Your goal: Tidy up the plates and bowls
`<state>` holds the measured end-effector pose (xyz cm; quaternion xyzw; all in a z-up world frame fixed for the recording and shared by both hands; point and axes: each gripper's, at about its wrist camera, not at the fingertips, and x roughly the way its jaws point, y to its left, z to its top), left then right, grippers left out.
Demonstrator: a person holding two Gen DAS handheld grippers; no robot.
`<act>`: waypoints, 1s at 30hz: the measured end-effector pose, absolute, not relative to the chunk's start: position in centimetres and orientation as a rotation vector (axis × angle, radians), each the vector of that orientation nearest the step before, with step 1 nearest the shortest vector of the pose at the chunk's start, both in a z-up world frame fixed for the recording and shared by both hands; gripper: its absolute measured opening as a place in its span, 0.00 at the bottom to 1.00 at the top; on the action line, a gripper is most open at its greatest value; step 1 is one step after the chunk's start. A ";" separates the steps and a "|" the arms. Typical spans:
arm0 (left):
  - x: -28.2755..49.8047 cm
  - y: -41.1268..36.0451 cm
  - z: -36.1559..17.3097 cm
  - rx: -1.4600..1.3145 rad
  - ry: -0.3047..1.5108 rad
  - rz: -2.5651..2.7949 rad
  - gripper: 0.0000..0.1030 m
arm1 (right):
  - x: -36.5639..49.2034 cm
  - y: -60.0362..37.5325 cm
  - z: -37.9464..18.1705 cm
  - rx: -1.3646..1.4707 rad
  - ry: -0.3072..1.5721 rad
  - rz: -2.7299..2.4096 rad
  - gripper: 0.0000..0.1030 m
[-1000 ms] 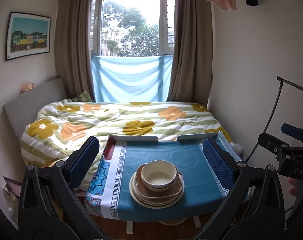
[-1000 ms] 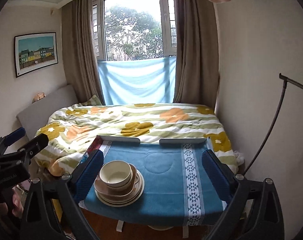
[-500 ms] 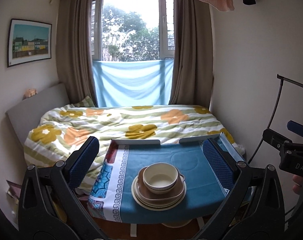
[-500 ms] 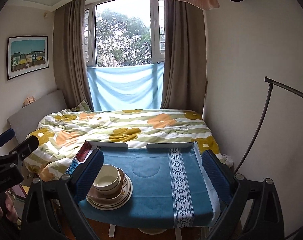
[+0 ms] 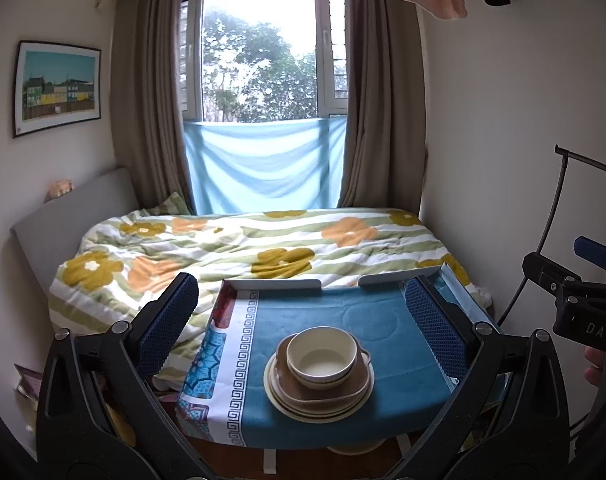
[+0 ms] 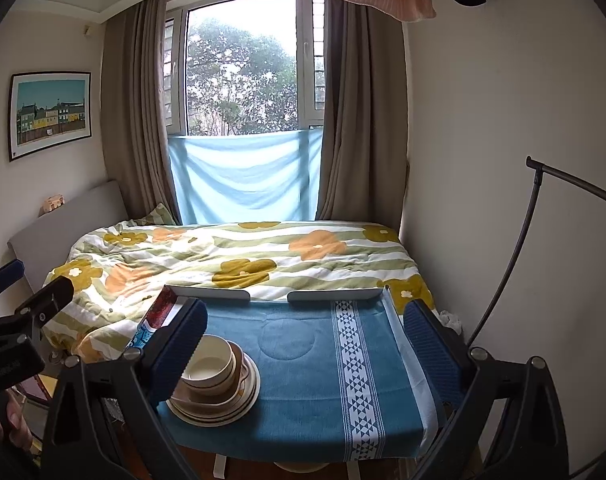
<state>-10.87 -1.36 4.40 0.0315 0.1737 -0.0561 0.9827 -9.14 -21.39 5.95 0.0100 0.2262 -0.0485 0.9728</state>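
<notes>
A stack of dishes stands on a small table covered with a blue cloth (image 5: 387, 328). A cream bowl (image 5: 322, 354) sits on top of a brown bowl, brown plates (image 5: 323, 394) and cream plates. In the right wrist view the stack (image 6: 219, 384) is at the table's left, partly hidden behind my left finger pad (image 6: 179, 344). My left gripper (image 5: 301, 316) is open and empty, held above and in front of the stack. My right gripper (image 6: 303, 338) is open and empty, over the table's middle.
A bed with a flowered quilt (image 5: 243, 248) lies right behind the table, under a curtained window. A wall is close on the right, with a curved black stand (image 6: 543, 216) beside it. The other gripper shows at each view's edge (image 5: 583, 308).
Both grippers have tilted and risen slightly; the table and stack sit lower in both views. The right gripper has shifted right, so the stack now lies behind its left finger. Jaws unchanged.
</notes>
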 end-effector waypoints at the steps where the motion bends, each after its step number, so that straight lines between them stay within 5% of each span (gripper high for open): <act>1: -10.9 -1.4 4.4 0.066 0.350 -0.112 1.00 | -9.1 -21.4 5.9 0.020 0.457 -0.099 0.95; 30: -11.2 -1.3 4.3 0.090 0.343 -0.075 1.00 | -8.9 -22.2 6.0 0.020 0.460 -0.099 0.95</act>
